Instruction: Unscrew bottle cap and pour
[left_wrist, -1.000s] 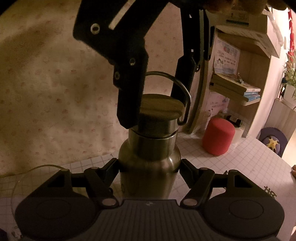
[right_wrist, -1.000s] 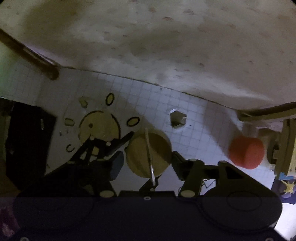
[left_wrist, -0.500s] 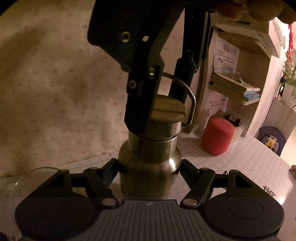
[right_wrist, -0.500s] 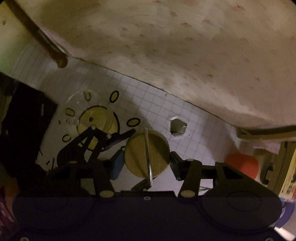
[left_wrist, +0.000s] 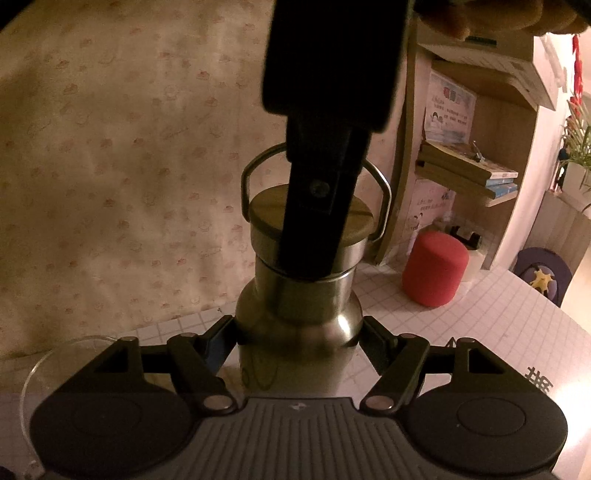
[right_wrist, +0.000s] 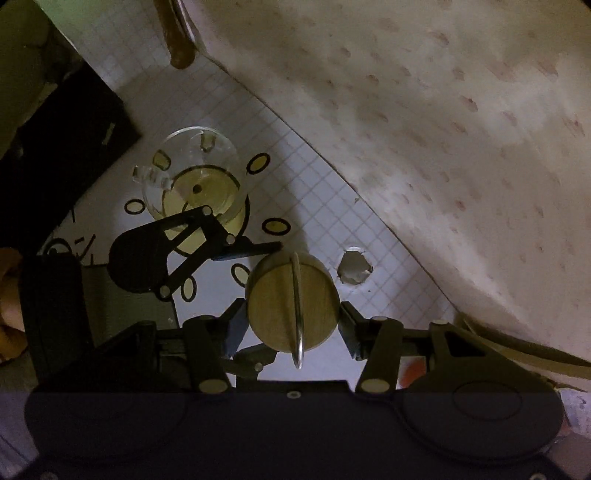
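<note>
- Standing upright on the gridded table (left_wrist: 491, 317): steel bottle (left_wrist: 295, 325), long axis vertical, mouth end pointing up, base on the table close to the back edge where the patterned cloth (left_wrist: 110, 147) hangs.
- Left gripper (left_wrist: 297, 338) clamped on the bottle's body just below the shoulder, one finger pressed to each side; bottle centred between them.
- Cap (right_wrist: 293, 307) sits on the bottle neck, wooden disc on top, flat and level; seen from straight above in the right wrist view.
- Wire loop handle (right_wrist: 297, 314) stands up across the middle of the cap; in the left wrist view it arcs side to side over the cap.
- Right gripper (right_wrist: 293, 325) comes down from above, pointing at the table, fingers clamped on opposite sides of the cap rim.
- In the left wrist view one right finger hangs in front of the cap and hides its middle; the join between cap and neck is partly covered, cannot tell if there is a gap.
- Glass cup (right_wrist: 194, 181) upright on the table to the left of the bottle, apart from it, on a yellow circle mark; only its rim shows at the lower left of the left wrist view.
- Red cylinder (left_wrist: 435, 268) on the table to the bottle's right, near the shelf (left_wrist: 476, 155), well apart from the bottle.
- Small ragged hole (right_wrist: 354, 267) in the table cover just beside the bottle, towards the cloth.
</note>
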